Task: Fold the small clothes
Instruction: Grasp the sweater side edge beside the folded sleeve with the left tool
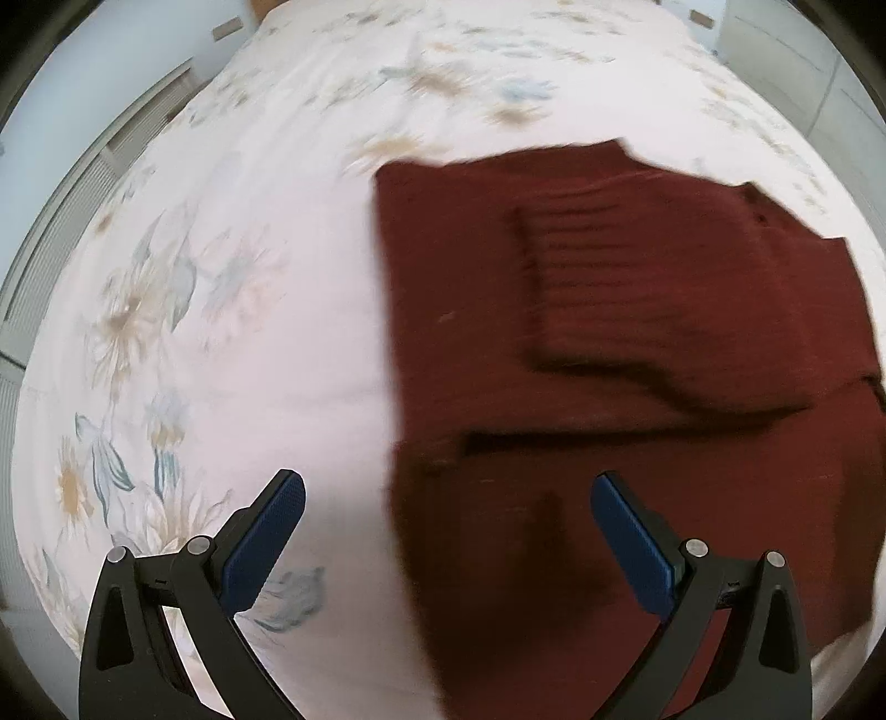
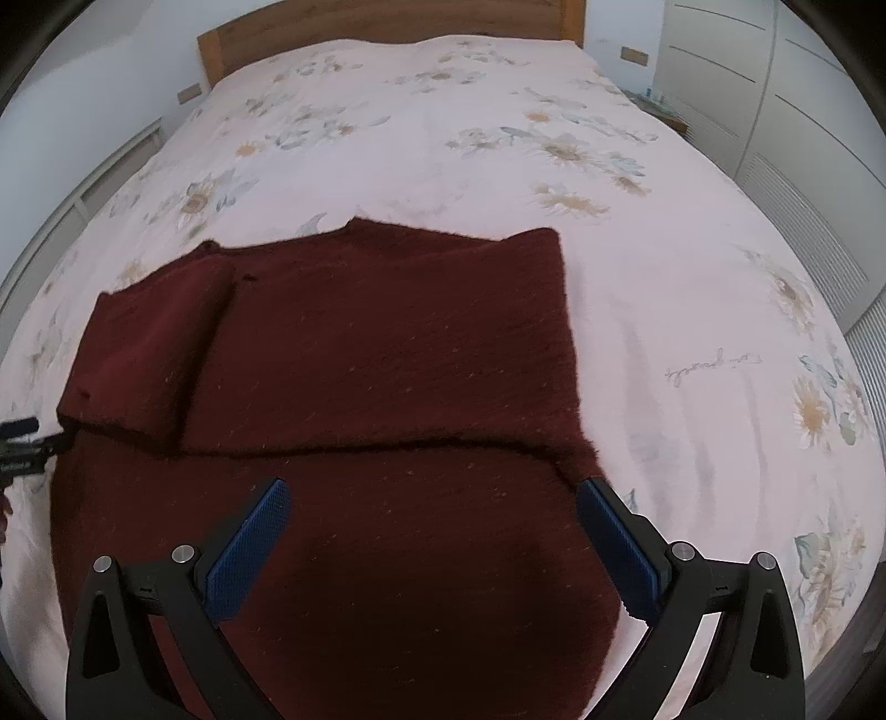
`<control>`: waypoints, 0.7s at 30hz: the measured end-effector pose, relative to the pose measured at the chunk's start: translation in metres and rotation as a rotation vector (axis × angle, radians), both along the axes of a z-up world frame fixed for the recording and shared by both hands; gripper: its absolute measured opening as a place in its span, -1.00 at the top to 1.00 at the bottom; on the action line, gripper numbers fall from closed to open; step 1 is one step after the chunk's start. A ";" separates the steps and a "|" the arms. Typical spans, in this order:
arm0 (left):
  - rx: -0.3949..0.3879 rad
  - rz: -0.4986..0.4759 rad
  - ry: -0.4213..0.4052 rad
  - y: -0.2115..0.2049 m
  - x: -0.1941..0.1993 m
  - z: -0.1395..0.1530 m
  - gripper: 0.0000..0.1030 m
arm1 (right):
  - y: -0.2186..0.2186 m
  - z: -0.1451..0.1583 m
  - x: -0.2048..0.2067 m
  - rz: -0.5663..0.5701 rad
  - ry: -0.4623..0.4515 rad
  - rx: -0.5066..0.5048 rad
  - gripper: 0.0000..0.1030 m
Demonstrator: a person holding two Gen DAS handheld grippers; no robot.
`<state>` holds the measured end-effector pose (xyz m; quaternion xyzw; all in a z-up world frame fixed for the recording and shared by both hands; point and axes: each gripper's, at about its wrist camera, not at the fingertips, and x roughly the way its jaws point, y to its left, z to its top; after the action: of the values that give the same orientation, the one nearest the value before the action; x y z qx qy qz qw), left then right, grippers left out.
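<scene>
A dark red knit garment (image 2: 382, 354) lies partly folded on the bed, its upper part doubled over the lower part, with a sleeve laid on top at the left. In the left wrist view the garment (image 1: 637, 310) fills the right half, blurred. My left gripper (image 1: 447, 487) is open and empty above the garment's left edge. My right gripper (image 2: 433, 495) is open and empty above the garment's lower right part. A piece of the left gripper (image 2: 22, 440) shows at the left edge of the right wrist view.
The bed has a pale pink floral cover (image 2: 443, 138) and a wooden headboard (image 2: 387, 22). White wardrobe doors (image 2: 775, 111) stand to the right. A white wall and slatted panel (image 1: 83, 183) run along the left.
</scene>
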<state>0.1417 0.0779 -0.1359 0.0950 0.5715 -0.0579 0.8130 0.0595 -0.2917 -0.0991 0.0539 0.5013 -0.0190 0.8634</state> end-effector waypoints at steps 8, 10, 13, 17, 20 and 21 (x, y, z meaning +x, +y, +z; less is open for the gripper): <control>0.015 -0.039 0.011 -0.003 0.026 -0.022 -0.32 | 0.020 -0.001 0.002 0.023 0.028 -0.043 -0.99; 0.004 -0.056 0.013 -0.007 0.031 -0.024 -0.09 | 0.027 0.001 0.005 0.034 0.027 -0.053 -0.99; -0.045 -0.073 0.019 -0.008 0.036 -0.026 0.36 | 0.042 0.007 0.013 0.064 0.020 -0.067 -0.99; -0.122 -0.069 0.026 0.006 0.036 -0.022 0.72 | 0.074 0.023 0.029 0.133 -0.012 -0.065 -0.99; -0.149 -0.065 0.025 0.020 0.035 -0.019 0.74 | 0.109 0.035 0.044 0.212 -0.036 -0.074 -0.99; -0.154 -0.064 0.028 0.022 0.035 -0.020 0.74 | 0.123 0.038 0.049 0.243 -0.041 -0.079 -0.99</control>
<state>0.1768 0.0997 -0.1555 0.0496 0.5735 -0.1289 0.8075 0.1081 -0.1691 -0.0613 -0.0410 0.4851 0.0669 0.8710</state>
